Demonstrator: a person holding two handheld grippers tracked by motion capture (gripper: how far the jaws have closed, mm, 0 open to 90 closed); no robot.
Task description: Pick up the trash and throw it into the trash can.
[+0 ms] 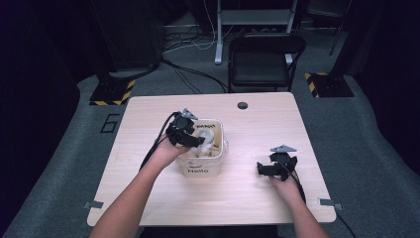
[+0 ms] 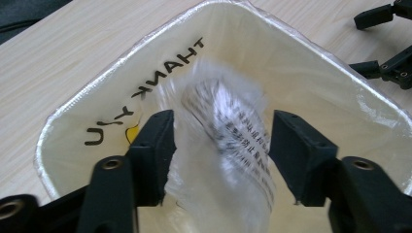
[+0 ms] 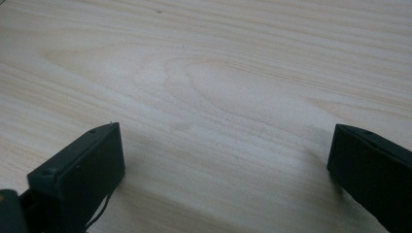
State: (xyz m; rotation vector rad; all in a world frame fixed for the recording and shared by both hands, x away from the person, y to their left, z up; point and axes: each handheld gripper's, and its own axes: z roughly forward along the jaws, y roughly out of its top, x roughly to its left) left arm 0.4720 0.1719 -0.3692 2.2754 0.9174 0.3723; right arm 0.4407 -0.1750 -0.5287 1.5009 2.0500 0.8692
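1. Your left gripper (image 1: 190, 133) reaches into the cream square plastic tub lettered "THANK YOU" and "Hello" (image 1: 219, 128), which stands left of centre on the pale wooden table (image 1: 257, 193). In the left gripper view its jaws stand on either side of a crumpled clear plastic wrapper with black print (image 2: 228, 131); the near jaw touches the film, the far one appears just short of it, so the hold looks partial.
2. Risk: thin, slippery film may slide out if you lift before the jaws fully close, and a snag on the rim could tip the light tub.
3. Your right gripper (image 1: 267, 170) rests low over bare table, well apart from the tub, jaws wide with nothing between.
4. The high view gives the layout; the wrapper's print and jaw contact are legible from the left gripper view.
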